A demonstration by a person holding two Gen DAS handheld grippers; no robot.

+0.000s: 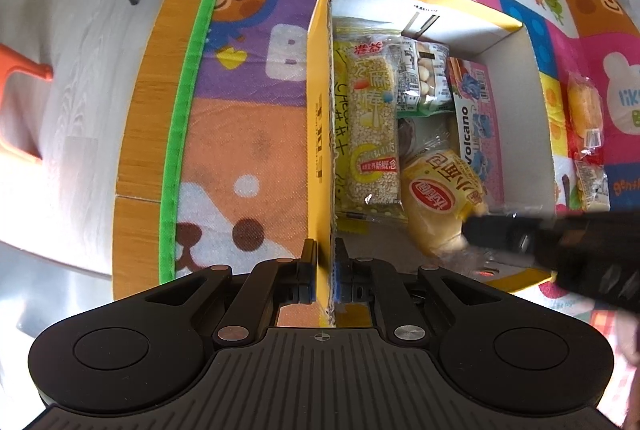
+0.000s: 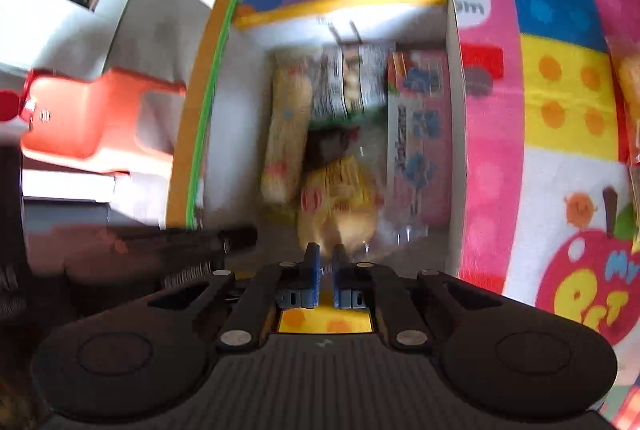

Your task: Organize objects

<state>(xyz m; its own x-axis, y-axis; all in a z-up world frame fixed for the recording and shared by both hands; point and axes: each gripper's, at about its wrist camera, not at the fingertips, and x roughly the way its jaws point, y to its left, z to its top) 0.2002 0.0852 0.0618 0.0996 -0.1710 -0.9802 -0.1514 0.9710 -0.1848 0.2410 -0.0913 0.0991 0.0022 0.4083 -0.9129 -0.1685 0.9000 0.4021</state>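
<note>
A yellow cardboard box point(image 1: 320, 149) stands open on the play mat. In it lie a sesame bar packet point(image 1: 372, 121), a biscuit packet point(image 1: 424, 77), a pink Volcano packet point(image 1: 480, 117) and a yellow bread packet point(image 1: 436, 197). My left gripper point(image 1: 324, 250) is shut on the box's left wall near its front corner. My right gripper point(image 2: 325, 254) is shut, its tips at the near end of the bread packet point(image 2: 336, 189) inside the box point(image 2: 456, 109). Blur hides whether they pinch the wrapper. From the left wrist the right gripper point(image 1: 472, 230) enters from the right.
Two more snack packets point(image 1: 584, 105) point(image 1: 592, 185) lie on the mat point(image 1: 248, 77) right of the box. The mat's green border point(image 1: 188, 77) runs along the wooden table edge point(image 1: 160, 69). An orange chair point(image 2: 100, 121) stands beyond it on the left.
</note>
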